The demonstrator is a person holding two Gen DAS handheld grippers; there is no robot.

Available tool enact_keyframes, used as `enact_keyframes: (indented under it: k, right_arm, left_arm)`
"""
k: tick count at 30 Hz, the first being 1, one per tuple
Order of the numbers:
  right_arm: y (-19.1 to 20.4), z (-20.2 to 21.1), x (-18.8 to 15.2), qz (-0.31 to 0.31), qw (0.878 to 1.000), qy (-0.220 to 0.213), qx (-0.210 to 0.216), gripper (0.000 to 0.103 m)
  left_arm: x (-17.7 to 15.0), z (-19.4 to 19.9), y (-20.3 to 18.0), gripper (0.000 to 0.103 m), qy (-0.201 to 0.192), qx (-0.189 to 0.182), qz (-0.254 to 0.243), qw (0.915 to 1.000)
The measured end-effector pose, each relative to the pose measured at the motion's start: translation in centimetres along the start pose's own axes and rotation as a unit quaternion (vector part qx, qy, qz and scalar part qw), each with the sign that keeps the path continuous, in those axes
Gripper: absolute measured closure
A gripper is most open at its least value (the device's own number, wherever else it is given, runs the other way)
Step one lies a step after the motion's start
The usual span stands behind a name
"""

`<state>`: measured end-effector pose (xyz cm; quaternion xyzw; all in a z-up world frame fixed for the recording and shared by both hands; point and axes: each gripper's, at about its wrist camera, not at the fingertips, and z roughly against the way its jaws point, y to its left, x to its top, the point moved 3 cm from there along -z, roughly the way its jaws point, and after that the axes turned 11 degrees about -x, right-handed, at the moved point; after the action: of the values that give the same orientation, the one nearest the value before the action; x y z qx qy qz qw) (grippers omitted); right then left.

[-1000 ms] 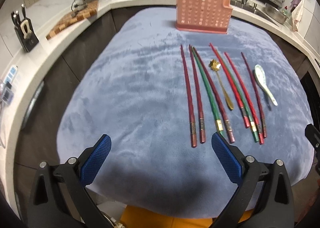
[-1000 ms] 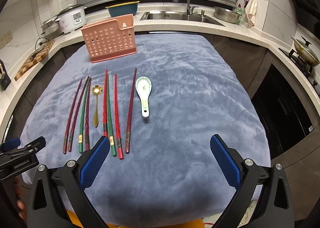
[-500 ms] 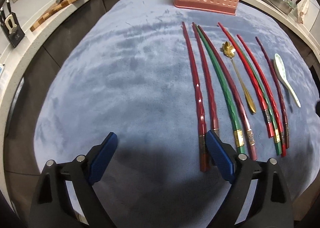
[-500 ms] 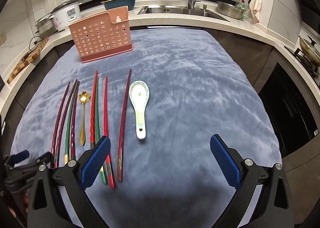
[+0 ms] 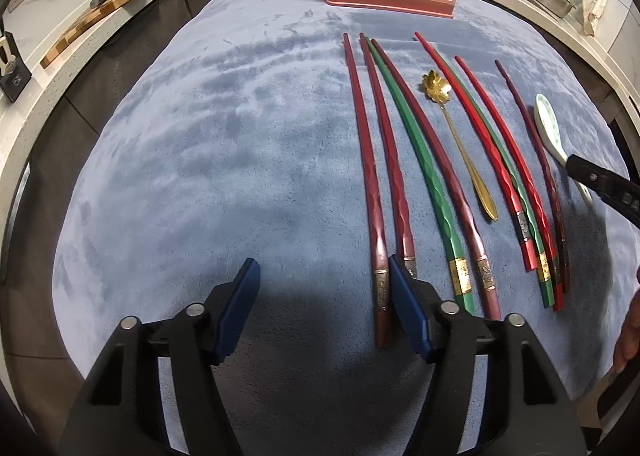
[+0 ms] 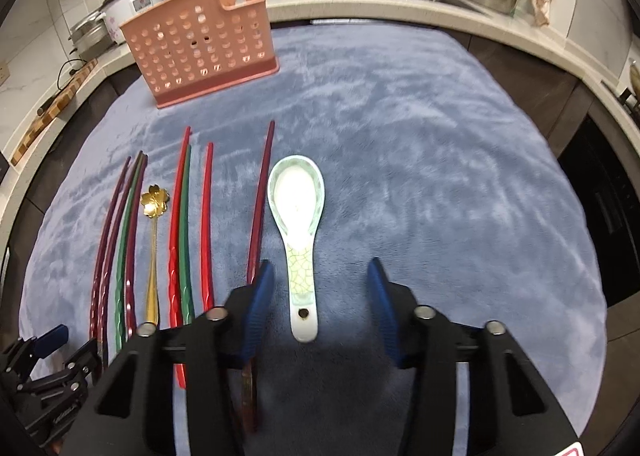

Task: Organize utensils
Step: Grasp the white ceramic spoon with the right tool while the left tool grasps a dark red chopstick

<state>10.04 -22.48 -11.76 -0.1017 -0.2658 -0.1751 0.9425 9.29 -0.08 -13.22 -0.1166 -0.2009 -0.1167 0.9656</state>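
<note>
- The right gripper (image 6: 318, 306) hangs low over the blue cloth (image 6: 420, 176), its jaws closing from a far wider spread a second ago; the ceramic spoon (image 6: 298, 216) lies between the blue pads, its handle not yet touched by either.
- Just left of that gripper's left pad runs a dark red chopstick (image 6: 260, 212), close enough that it could be caught along with the spoon.
- The left gripper (image 5: 322, 304) is also narrowing, having dropped toward the near ends of the chopsticks; its right pad sits against the butt of the leftmost maroon chopstick (image 5: 370, 176), with bare cloth otherwise between the pads.
- Beyond both tools, the remaining chopsticks and the gold flower spoon (image 5: 460, 136) lie in a row on the cloth, untouched.
- Farther ahead stands the pink perforated holder (image 6: 200, 44), empty as far as can be seen.
- Both hands have shifted from approach to grasp, so sorting looks set to begin with the spoon and one chopstick.
</note>
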Motion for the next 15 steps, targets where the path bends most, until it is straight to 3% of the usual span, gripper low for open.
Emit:
enact_keyframes:
  k: [7,15]
  right_arm:
    - [0.4,-1.1,-0.1,0.004,1.000,0.013,0.011,0.084]
    - [0.6,-1.3,0.0,0.009,1.000,0.013,0.016,0.087]
  left_arm:
    - [0.3,0.0,-0.2,0.060,0.002,-0.006,-0.001,1.0000]
    - [0.4,0.2,-0.4,0.080,-0.001,-0.013,-0.005,0.9999]
